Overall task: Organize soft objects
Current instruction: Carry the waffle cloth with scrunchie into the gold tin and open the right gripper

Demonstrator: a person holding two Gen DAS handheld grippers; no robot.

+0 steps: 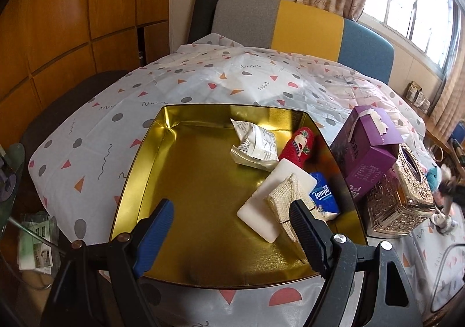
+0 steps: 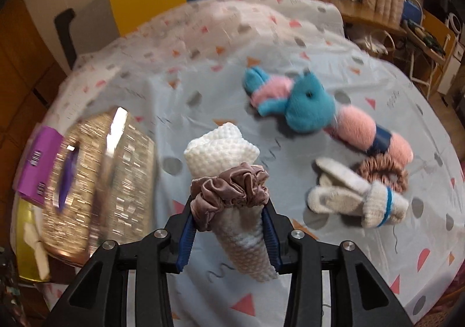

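My right gripper (image 2: 229, 207) is shut on a rolled white knit cloth (image 2: 221, 152) ringed by a brown satin scrunchie (image 2: 229, 186), held clear above the table. Beyond it lie a blue and pink plush toy (image 2: 293, 100), a pink fluffy item (image 2: 372, 135), a second brown scrunchie (image 2: 383, 171) and a cream mitten-like piece (image 2: 354, 199). My left gripper (image 1: 232, 223) hangs open over the gold tin (image 1: 186, 181). The tin holds a white packet (image 1: 255, 146), a red sock (image 1: 299, 146), a white sponge (image 1: 276, 199), a burlap pouch (image 1: 284, 199) and a blue tissue pack (image 1: 324, 196).
A purple box (image 1: 363, 152) and an ornate gold tissue box (image 1: 401, 196) stand right of the tin, between the two work areas. A patterned cloth (image 1: 203, 76) covers the table. A colour-block chair (image 1: 305, 24) stands behind it, and clutter lines the window side.
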